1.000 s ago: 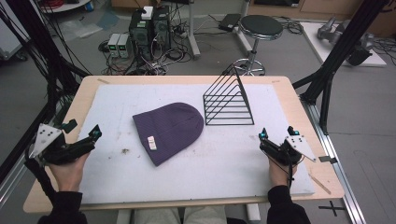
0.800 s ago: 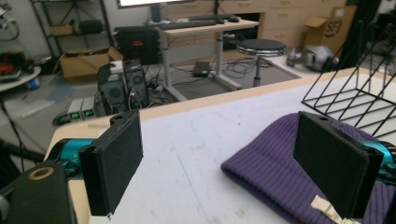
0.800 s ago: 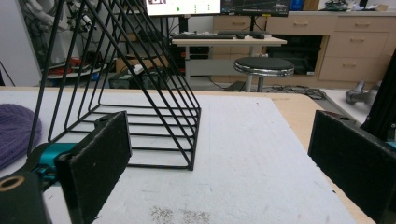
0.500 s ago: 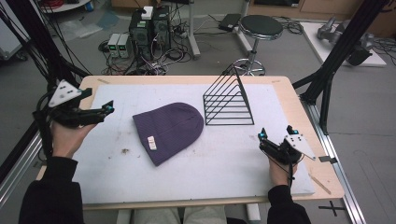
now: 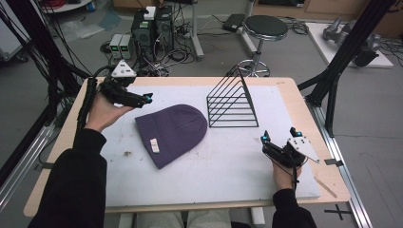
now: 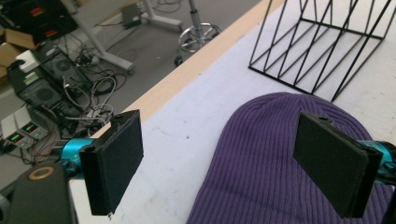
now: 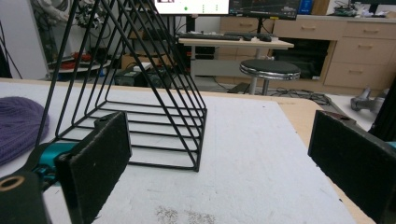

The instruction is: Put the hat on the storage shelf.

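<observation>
Two grippers, both with jaws spread wide and nothing between them. Left gripper [image 5: 142, 98] raised at the far left of the mat [image 5: 237, 171], aimed right toward the beanie [image 5: 172, 133], tips just short of its rounded crown. In the left gripper view, crown seen between and beyond the two black pads [image 6: 116, 165]. Beanie purple, ribbed, flat on the mat left of centre. Long axis diagonal: rounded crown toward the far right, open cuff toward the near left. Small pale label [image 5: 154, 145] near the cuff. Black wire rack [image 5: 233, 102] upright just right of the crown, close but apart. Right gripper [image 5: 278, 142] low near the mat's right front, well apart from the beanie, pointed toward the rack.
</observation>
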`<state>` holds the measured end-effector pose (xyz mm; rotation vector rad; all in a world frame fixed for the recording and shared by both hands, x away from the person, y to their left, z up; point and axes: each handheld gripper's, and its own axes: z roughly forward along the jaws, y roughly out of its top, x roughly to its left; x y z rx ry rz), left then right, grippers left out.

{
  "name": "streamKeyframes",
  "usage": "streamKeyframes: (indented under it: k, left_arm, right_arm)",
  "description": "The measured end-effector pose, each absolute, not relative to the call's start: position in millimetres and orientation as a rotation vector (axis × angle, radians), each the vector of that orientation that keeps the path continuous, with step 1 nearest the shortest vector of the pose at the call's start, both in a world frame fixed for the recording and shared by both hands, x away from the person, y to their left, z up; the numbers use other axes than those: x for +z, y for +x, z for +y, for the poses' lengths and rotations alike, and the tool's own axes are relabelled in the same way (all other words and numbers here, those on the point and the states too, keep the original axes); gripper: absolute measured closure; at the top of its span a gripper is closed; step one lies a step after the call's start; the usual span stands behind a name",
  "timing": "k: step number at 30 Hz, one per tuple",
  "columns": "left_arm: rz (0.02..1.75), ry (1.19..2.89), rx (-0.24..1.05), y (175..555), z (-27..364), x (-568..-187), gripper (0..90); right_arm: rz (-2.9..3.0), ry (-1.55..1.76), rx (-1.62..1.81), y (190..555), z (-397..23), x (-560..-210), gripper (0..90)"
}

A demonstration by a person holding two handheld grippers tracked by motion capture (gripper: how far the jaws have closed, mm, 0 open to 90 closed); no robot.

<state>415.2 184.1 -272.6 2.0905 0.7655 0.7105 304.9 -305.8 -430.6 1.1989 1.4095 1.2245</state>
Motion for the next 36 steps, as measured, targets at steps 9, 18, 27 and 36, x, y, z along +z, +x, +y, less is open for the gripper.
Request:
streamKeyframes:
  k: [9,18,27,36]
  left_arm:
    - [0.683,2.162,0.687,451,150,-281,15.7]
    - [0.606,2.286,0.678,480,113,-295,17.2]
    - [0.552,2.328,0.66,507,97,-319,17.0]
    - [0.487,2.451,0.572,519,80,-354,17.4]
  right_arm:
    - [1.437,1.189,1.231,307,-301,-432,5.1]
    - [1.462,1.184,1.254,310,-300,-432,5.1]
    - [1.506,1.173,1.272,313,-296,-433,5.1]
    - [1.516,1.176,1.261,314,-296,-434,5.1]
